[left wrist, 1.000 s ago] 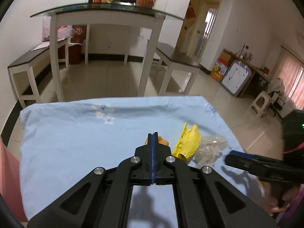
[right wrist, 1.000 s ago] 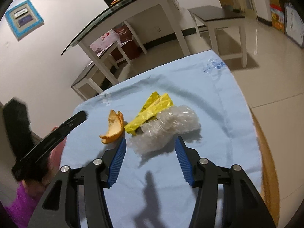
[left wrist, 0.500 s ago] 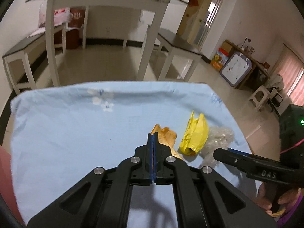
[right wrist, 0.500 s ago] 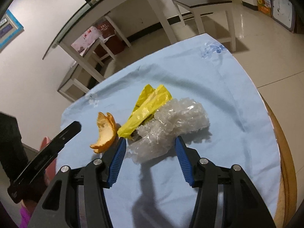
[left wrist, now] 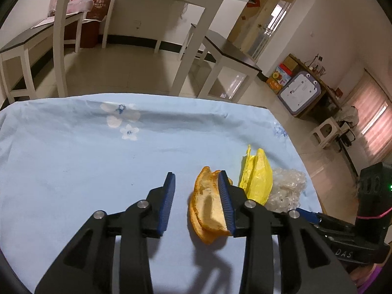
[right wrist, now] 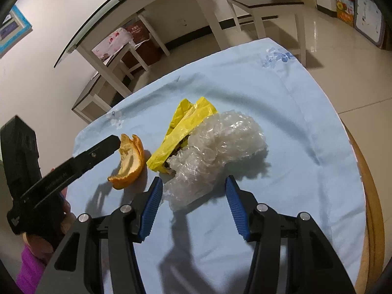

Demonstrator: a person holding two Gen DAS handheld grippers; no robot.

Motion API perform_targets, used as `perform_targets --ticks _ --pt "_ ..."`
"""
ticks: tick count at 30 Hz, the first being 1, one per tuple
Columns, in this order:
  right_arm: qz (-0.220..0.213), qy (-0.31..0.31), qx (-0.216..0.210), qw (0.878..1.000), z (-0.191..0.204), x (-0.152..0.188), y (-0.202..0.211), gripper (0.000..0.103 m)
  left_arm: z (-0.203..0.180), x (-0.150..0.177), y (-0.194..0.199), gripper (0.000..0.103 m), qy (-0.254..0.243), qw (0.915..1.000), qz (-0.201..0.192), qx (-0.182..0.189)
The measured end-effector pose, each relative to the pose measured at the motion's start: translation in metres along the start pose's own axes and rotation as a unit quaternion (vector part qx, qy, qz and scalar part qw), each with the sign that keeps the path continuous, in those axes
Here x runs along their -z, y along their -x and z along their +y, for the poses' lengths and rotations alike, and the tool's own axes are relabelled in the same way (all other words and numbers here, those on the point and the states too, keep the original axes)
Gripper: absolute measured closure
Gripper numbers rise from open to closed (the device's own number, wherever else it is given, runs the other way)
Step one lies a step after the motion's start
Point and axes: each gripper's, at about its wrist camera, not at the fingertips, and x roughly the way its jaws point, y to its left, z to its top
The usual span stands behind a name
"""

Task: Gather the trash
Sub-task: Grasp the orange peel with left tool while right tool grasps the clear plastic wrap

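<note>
a: where do we stand with the left gripper (left wrist: pixel 196 186)?

b: we have its jaws spread wide, nothing clamped. the orange peel (left wrist: pixel 208 208) lies on the light blue tablecloth (left wrist: pixel 73 159) inside the gap, pressed up against the right-hand blue pad (left wrist: pixel 225 205) and well clear of the left-hand one. whether the pad really touches the peel or only overlaps it in this view, we cannot tell.

a: and beyond that pad?

b: just to the right of our left gripper sits the yellow plastic bag (left wrist: pixel 257 176), crumpled, and right beside it the clear plastic wrap (left wrist: pixel 286 188). both rest on the cloth.

a: now the right gripper (right wrist: pixel 193 191).

b: we hold that one wide open too, gripping nothing. the clear plastic wrap (right wrist: pixel 215 152) is bunched straight ahead of it, its near end reaching down between the two fingertips. the yellow plastic bag (right wrist: pixel 186 125) lies ahead and a little left, its near end tucked against the wrap, with something dark showing where they meet; we cannot make out what.

a: the peel from that side?

b: the orange peel (right wrist: pixel 129 161) is left of the right gripper's left finger, curled with its pale inside up. the left gripper (right wrist: pixel 107 144) reaches in from the left, one black finger tip at the peel's far end.
</note>
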Motion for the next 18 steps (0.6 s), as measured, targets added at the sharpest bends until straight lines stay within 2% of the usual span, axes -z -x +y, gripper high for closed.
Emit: perform_targets --ticks 4,9,14,16,18 --pt "-0.001 0.008 0.004 1.0 0.0 0.0 0.001 0.051 -0.008 0.0 0.0 0.067 -0.019 0.9997 -0.007 0.012" --pt "0.0 0.009 0.006 1.0 0.001 -0.001 0.001 0.052 -0.016 0.001 -0.009 0.069 -0.033 0.9995 0.0 -0.005" --pt "-0.006 -0.005 -0.002 1.0 -0.002 -0.001 0.001 0.051 -0.014 0.004 -0.016 0.094 -0.035 0.9992 0.005 -0.018" --pt "-0.009 -0.006 -0.001 1.0 -0.001 -0.001 0.0 0.053 -0.013 0.006 -0.014 0.098 -0.033 0.9993 0.0 -0.02" --pt "-0.014 -0.003 0.007 1.0 -0.002 -0.002 -0.001 0.062 -0.014 0.007 -0.008 0.099 -0.031 0.9992 -0.008 -0.022"
